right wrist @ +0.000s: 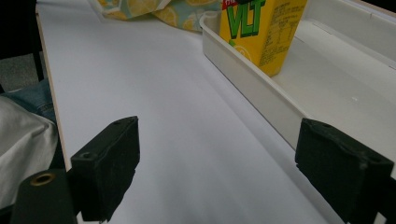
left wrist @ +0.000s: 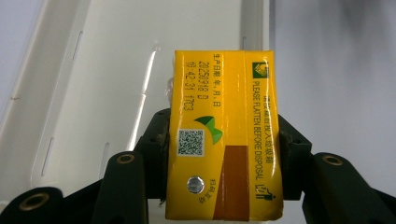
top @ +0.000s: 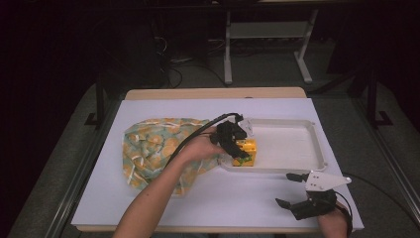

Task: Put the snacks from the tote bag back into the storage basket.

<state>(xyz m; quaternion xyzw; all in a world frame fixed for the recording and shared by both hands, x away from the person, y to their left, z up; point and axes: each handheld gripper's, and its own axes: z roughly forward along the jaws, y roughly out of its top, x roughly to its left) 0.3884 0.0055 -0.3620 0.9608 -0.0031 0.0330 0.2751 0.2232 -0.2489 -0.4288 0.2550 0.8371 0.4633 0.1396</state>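
Black jaws of the left gripper (left wrist: 223,154) squeeze a yellow juice box (left wrist: 224,135) from both sides. It stands at the left end of the white tray (top: 297,144), mid-frame from above. Next, I think, the jaws must let go. Lower right, the right gripper (top: 291,190) waits wide open, holding nothing.

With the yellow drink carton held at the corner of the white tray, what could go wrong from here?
1. The left gripper holds the yellow carton right at the white tray's near-left corner, so on release it may catch the rim and tip over.
2. The jaws press on the carton's two sides; a hard squeeze might dent it.
3. The patterned cloth bag lies against the tray, and the forearm crosses it, so pulling back may drag it.
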